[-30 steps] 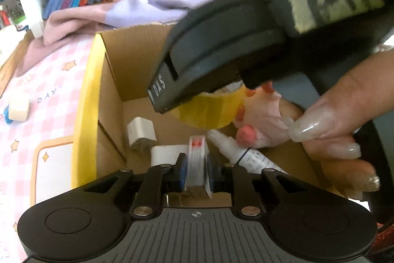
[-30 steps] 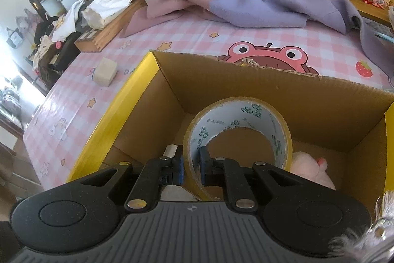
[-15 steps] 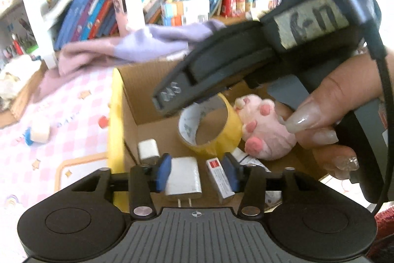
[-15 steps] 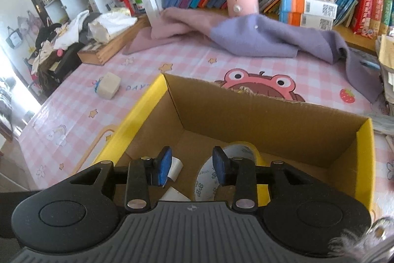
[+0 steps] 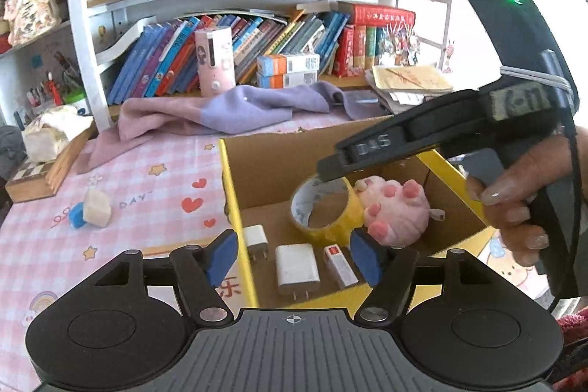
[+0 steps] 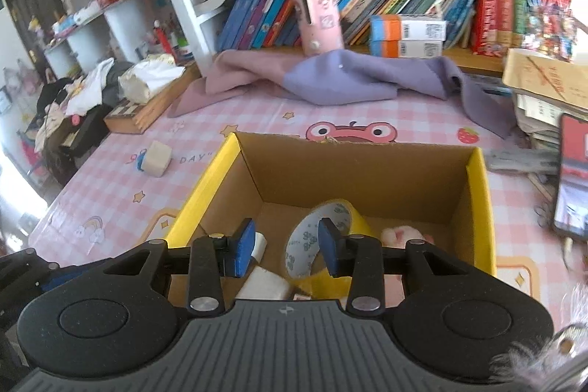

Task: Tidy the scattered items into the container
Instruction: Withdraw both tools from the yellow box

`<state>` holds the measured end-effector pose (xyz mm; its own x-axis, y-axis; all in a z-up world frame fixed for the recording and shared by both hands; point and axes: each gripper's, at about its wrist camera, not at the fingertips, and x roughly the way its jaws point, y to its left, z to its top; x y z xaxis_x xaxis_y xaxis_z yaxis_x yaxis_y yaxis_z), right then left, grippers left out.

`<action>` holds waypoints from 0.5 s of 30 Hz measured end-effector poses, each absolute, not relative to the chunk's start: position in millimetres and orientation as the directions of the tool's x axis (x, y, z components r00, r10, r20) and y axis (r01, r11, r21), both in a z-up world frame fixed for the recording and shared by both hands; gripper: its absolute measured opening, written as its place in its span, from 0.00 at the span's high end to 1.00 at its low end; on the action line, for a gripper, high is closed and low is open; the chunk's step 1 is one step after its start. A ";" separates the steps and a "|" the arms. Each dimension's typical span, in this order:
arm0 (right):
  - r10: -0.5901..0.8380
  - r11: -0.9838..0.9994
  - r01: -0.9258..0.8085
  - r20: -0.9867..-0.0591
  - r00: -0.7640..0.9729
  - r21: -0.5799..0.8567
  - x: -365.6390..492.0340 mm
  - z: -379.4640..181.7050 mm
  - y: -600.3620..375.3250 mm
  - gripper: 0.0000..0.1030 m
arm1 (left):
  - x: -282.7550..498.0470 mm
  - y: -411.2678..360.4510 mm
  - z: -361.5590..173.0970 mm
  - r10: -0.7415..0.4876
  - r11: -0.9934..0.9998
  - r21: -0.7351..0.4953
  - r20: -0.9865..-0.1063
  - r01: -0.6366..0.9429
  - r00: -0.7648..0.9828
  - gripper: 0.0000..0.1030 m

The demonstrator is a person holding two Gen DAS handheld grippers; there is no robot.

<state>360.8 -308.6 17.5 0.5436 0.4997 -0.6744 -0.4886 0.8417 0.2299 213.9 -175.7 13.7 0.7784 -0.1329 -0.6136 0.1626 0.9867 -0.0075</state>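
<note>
Left wrist: box (image 5: 279, 168) holds two chargers (image 5: 297, 268), one tape roll (image 5: 323, 212)

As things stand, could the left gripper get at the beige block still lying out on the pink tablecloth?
Probably yes. The left gripper has its jaws open and empty, and the beige block lies apart on the tablecloth, left of the cardboard box, with nothing between them.
</note>
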 end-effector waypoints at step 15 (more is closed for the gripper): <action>0.383 0.921 -0.339 -0.617 0.687 0.193 261.3 33.8 -308.6 0.64 | 157.4 -119.1 11.7 -0.202 0.973 -0.030 -0.590 0.229 0.782 0.29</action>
